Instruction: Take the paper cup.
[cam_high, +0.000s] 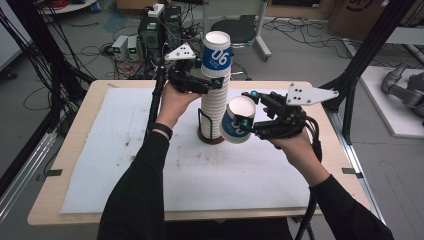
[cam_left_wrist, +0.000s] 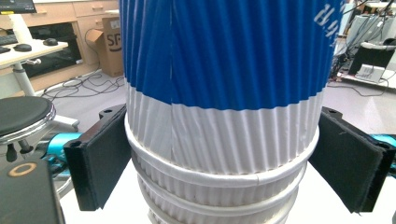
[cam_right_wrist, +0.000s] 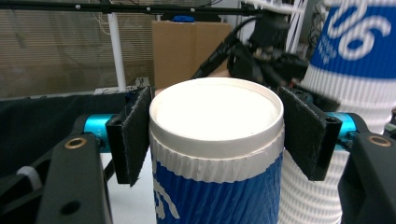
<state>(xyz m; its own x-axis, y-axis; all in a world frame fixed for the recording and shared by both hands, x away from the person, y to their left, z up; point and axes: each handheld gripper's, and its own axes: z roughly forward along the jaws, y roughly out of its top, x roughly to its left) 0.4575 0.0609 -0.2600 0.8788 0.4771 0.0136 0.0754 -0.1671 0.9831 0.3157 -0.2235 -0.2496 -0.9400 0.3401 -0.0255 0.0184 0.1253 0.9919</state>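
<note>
A tall stack of ribbed white paper cups (cam_high: 214, 112) stands in a black wire holder (cam_high: 204, 131) at the middle of the table. Its top cup (cam_high: 217, 52) is blue and white with "06" on it. My left gripper (cam_high: 214, 84) is shut on the white lower band of that top cup (cam_left_wrist: 224, 135), one pad on each side. My right gripper (cam_high: 243, 111) is just right of the stack, shut on a separate blue and white cup (cam_high: 234, 126) that hangs tilted above the table. In the right gripper view this cup (cam_right_wrist: 217, 154) shows its white bottom between the pads, with the stack (cam_right_wrist: 327, 186) close behind.
A white mat (cam_high: 125, 165) covers most of the wooden table (cam_high: 75, 130). Behind the table are a round stool (cam_high: 235, 27), electronics boxes (cam_high: 150, 32) and floor cables. Black frame posts (cam_high: 360, 60) rise at the table's right side.
</note>
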